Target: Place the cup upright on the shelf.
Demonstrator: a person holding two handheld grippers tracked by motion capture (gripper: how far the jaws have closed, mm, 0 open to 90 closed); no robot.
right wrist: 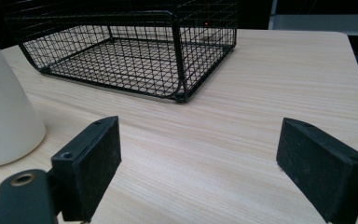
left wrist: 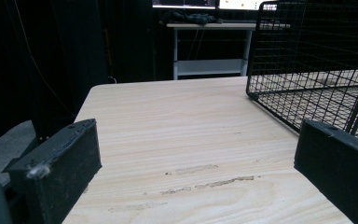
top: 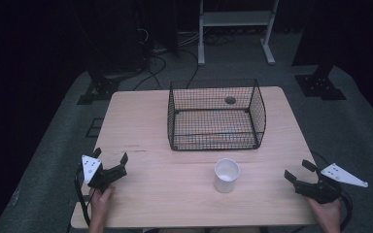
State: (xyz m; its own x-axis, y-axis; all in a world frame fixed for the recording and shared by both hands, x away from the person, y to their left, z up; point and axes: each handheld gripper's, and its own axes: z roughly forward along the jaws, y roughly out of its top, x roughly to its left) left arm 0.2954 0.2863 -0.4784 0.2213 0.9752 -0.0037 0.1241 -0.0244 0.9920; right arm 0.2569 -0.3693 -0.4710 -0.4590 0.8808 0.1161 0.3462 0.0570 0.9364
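Dark floor and black stands ring a pale wooden surface (top: 141,121) in the high view. A black wire basket (top: 216,115) sits toward the far side, and a white cup (top: 226,175) stands upright on the near side, apart from the basket. The left hand-held gripper (top: 110,158) rests near the left front corner, jaws spread, holding nothing. The right hand-held gripper (top: 299,172) hovers at the right edge, jaws likewise apart and empty, well to the right of the cup.

From the left gripper view, the two black jaws stand wide apart over bare wood, with the basket (left wrist: 317,70) ahead on the right.

From the right gripper view, the jaws are again wide apart with nothing between them; the cup (right wrist: 4,107) stands just left of the left jaw, not touching it, and the basket (right wrist: 130,51) lies beyond.
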